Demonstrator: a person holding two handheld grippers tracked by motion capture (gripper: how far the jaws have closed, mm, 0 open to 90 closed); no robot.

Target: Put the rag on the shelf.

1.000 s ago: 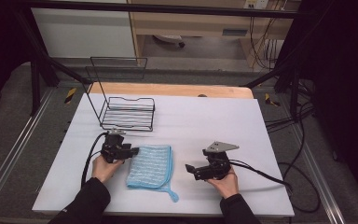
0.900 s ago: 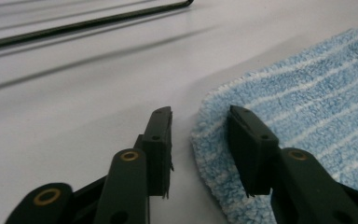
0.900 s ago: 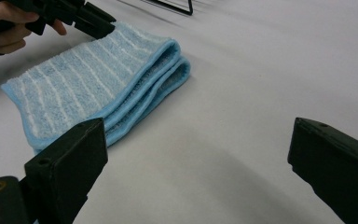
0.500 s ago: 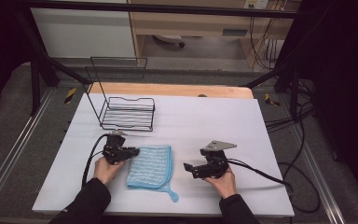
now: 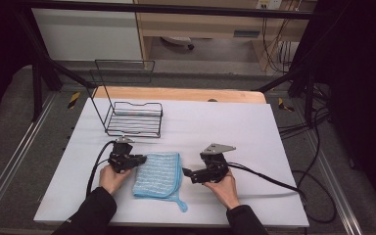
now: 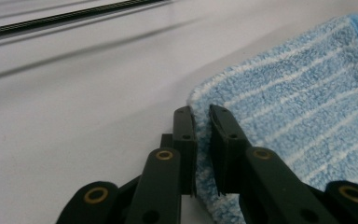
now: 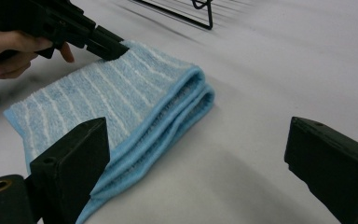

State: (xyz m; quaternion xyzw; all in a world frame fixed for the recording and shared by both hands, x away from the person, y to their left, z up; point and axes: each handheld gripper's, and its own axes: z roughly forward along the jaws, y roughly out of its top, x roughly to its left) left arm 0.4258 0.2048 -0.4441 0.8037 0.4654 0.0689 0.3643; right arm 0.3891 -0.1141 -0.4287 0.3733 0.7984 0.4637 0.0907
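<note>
1. On the white table sheet (image 5: 235,132) you have plenty of bare surface to the right of the work and along its far half; the near edge lies close behind your wrists, so pull nothing toward yourself.
2. At the far left stands the black wire rack with a tall back frame (image 5: 134,117), apart from the cloth but close beyond your left hand; swing wide of it if you lift that way.
3. The folded light-blue striped terry cloth (image 5: 157,174) lies flat between your hands, its hanging loop trailing toward the near edge and its thick folded edge facing the right gripper.
4. Your left gripper (image 5: 138,160) has just been closing, and its jaws now pinch the cloth's far left corner between them; that corner looks secured, so the cloth can probably be lifted or unfolded from there.
5. Your right gripper (image 5: 185,172) has edged closer to the folded edge since a second ago, jaws spread wide and touching nothing.
</note>
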